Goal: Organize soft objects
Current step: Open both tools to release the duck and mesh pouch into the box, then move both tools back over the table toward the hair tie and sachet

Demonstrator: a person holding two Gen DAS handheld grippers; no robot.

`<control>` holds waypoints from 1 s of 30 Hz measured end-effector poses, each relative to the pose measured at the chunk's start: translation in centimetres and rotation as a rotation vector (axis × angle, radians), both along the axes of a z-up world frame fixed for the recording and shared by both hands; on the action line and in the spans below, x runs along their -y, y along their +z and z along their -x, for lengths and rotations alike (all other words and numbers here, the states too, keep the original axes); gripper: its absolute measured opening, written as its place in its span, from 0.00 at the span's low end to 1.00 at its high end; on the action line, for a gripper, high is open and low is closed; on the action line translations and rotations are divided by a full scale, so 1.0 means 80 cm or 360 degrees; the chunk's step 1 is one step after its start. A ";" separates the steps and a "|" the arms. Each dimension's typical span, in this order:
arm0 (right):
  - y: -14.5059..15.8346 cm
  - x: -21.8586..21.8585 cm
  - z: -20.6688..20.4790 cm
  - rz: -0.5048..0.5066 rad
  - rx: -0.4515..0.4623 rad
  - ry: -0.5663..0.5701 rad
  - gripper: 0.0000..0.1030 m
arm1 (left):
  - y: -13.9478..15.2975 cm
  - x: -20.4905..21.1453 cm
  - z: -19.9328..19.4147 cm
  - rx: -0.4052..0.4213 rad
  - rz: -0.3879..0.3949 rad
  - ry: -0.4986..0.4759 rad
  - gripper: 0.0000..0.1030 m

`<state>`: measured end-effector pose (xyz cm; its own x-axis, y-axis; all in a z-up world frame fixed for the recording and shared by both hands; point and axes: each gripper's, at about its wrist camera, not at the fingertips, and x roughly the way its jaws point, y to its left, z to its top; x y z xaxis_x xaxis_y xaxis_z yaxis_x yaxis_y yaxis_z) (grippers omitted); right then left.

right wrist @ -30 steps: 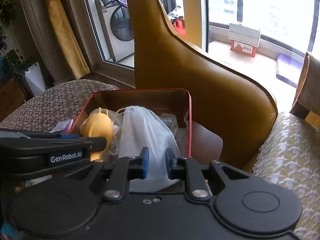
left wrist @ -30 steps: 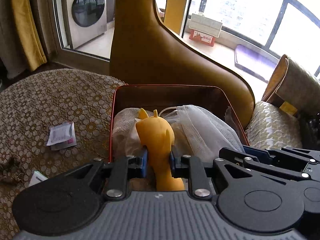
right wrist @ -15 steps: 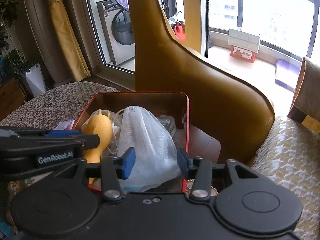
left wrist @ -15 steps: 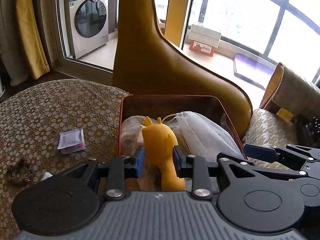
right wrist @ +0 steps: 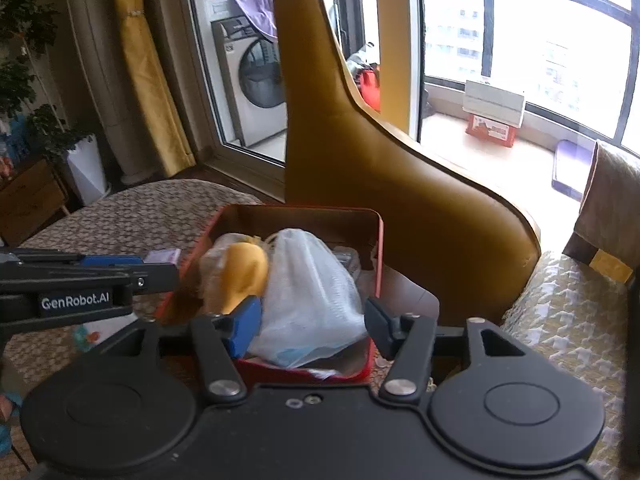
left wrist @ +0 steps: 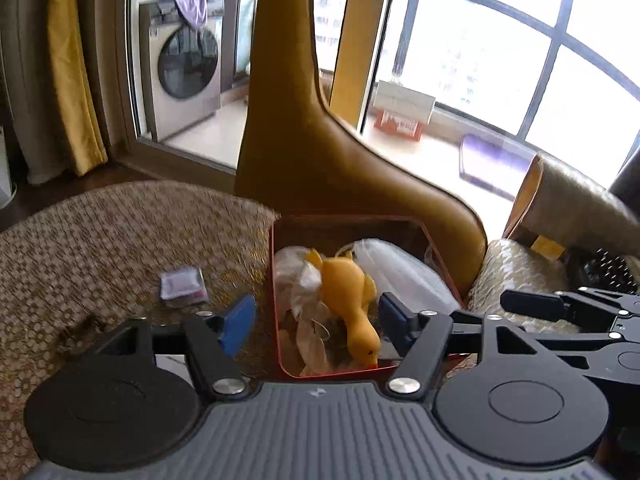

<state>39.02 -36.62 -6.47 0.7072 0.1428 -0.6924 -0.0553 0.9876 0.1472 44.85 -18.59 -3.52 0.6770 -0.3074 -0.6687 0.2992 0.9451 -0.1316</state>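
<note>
An open red tin (left wrist: pixel 273 280) stands on a patterned cushion and holds soft items. A yellow rubber toy (left wrist: pixel 348 292) lies on its side in the tin, next to a white mesh bag (left wrist: pixel 404 276) and crumpled plastic (left wrist: pixel 300 280). My left gripper (left wrist: pixel 316 320) hovers above the tin's near end, its jaws opening; the toy lies below them, untouched by the blue pads (left wrist: pixel 238 322). My right gripper (right wrist: pixel 312 328) is also opening, astride the mesh bag (right wrist: pixel 312 300) without pressing it. The right wrist view also has the toy (right wrist: pixel 244 276), the tin (right wrist: pixel 378 248) and the left gripper (right wrist: pixel 80 280).
A tall brown leather chair back (left wrist: pixel 320 152) rises just behind the tin. A small sachet (left wrist: pixel 182 286) lies on the patterned cushion (left wrist: pixel 100 248) left of it. A pale woven cushion (right wrist: pixel 568 320) and a pillow (left wrist: pixel 580 208) sit to the right. Glass doors and a washing machine (left wrist: pixel 184 76) stand beyond.
Both grippers opened and drew back and up from the tin. The left one let go of the yellow toy, which tipped over into the tin. The right one let go of the mesh bag.
</note>
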 end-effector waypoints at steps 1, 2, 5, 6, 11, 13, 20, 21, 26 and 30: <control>0.005 -0.002 0.005 -0.0010 0.0009 0.0012 0.58 | 0.005 -0.003 0.004 0.0006 -0.0003 -0.0003 0.66; 0.010 -0.004 0.010 -0.0019 0.0022 0.0024 0.58 | 0.011 -0.009 0.009 0.0007 -0.0009 0.0002 0.66; 0.026 -0.010 0.026 -0.0053 0.0052 0.0070 0.60 | 0.024 -0.026 0.023 -0.0005 -0.0004 0.0010 0.66; 0.030 -0.013 0.030 -0.0058 0.0059 0.0089 0.61 | 0.028 -0.032 0.029 -0.0002 -0.0010 0.0007 0.67; 0.054 -0.032 0.057 -0.0049 0.0107 0.0214 0.68 | 0.045 -0.067 0.054 0.0005 -0.0064 0.0020 0.76; 0.061 -0.040 0.064 -0.0039 0.0116 0.0262 0.74 | 0.048 -0.083 0.059 -0.0012 -0.0069 0.0020 0.76; 0.080 -0.076 0.071 0.0002 0.0127 0.0403 0.88 | 0.055 -0.139 0.062 -0.0086 -0.0044 0.0067 0.81; 0.082 -0.080 0.069 -0.0006 0.0124 0.0424 0.90 | 0.055 -0.147 0.061 -0.0093 -0.0031 0.0079 0.82; 0.085 -0.103 0.053 -0.0043 0.0084 0.0475 0.97 | 0.051 -0.193 0.046 -0.0161 0.0079 0.0137 0.88; 0.079 -0.123 0.032 -0.0081 0.0029 0.0498 0.98 | 0.037 -0.216 0.031 -0.0233 0.0114 0.0150 1.00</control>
